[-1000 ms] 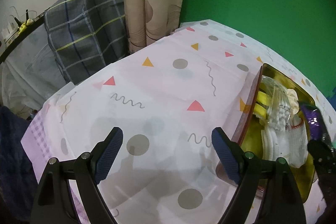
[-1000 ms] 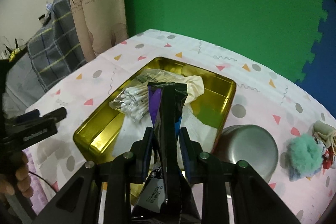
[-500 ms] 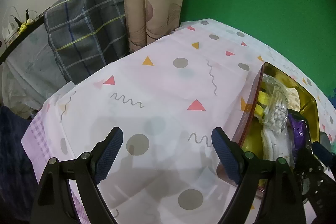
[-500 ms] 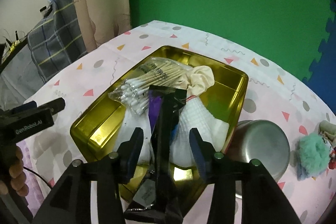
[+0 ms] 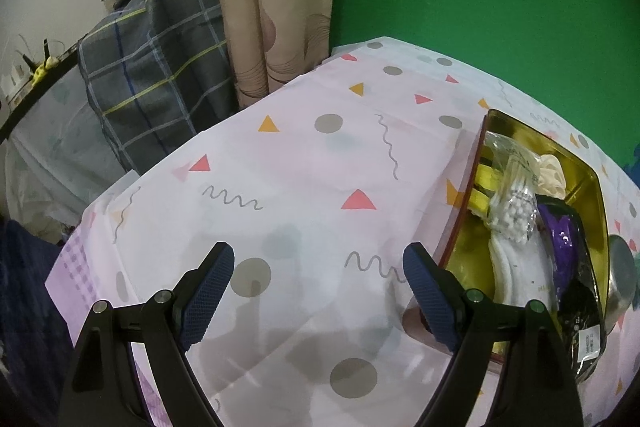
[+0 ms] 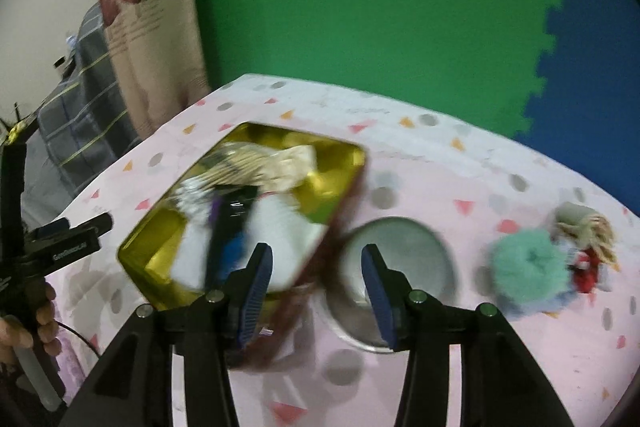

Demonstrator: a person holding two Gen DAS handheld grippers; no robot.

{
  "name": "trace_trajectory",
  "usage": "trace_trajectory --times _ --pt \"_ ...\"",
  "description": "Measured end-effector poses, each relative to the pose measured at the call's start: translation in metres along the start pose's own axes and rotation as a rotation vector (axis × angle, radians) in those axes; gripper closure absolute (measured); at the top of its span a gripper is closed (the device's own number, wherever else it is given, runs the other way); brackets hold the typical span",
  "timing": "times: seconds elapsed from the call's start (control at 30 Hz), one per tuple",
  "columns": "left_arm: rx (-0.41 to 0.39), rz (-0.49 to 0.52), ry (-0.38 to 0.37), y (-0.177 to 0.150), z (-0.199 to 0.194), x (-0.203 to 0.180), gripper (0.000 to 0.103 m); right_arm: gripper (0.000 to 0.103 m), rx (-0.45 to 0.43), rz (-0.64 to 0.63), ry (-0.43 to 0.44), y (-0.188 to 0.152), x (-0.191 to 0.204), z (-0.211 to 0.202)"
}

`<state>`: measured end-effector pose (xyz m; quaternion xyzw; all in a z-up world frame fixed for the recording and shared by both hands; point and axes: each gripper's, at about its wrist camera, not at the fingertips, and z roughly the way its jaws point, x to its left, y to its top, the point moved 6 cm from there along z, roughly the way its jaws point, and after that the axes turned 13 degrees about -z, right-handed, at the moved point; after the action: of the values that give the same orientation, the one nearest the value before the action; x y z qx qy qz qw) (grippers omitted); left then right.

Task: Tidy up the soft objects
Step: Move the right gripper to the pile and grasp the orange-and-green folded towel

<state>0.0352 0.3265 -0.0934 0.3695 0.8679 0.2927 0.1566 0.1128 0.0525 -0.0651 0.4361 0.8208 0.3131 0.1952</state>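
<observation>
We see the gold tin (image 5: 592, 187) on the worktop (image 5: 312, 163), and we take it as our landmark. Inside it lie a clear bag of cotton swabs (image 5: 514, 203), white-tipped and bundled, a cream cloth (image 5: 554, 173) bunched toward the tin's far end, a folded white cloth (image 5: 516, 267) with a ribbed look, and a glossy dark pouch (image 5: 576, 275) with a purple patch, stretched along the tin's right side and reaching past its near rim. Just right of the tin stands a steel bowl (image 6: 396, 267). Farther right of the tin lie a fluffy teal scrunchie (image 6: 528, 263) and, touching it, a small doll (image 6: 588, 247) with pale yarn hair. Our right claw (image 6: 316, 295) is spread and holds nothing, hanging over the tin's near right corner and the bowl. Our left claw (image 5: 316, 291) is spread wide and empty, over bare worktop left of the tin.
</observation>
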Motion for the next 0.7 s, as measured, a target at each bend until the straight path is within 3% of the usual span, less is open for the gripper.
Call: trace_trajectory --times 0.37,0.47,0.7 --pt "-0.019 0.039 -0.014 -0.003 -0.003 -0.011 0.019 0.056 0.01 0.107 -0.269 -0.021 -0.142 -0.032" --pt "-0.031 0.061 -0.009 -0.005 -0.003 -0.015 0.019 0.056 0.028 0.14 -0.32 -0.028 -0.178 -0.032" --pt "-0.014 0.08 -0.033 -0.01 -0.001 -0.022 0.019 0.055 0.084 0.151 -0.363 -0.038 -0.22 -0.011"
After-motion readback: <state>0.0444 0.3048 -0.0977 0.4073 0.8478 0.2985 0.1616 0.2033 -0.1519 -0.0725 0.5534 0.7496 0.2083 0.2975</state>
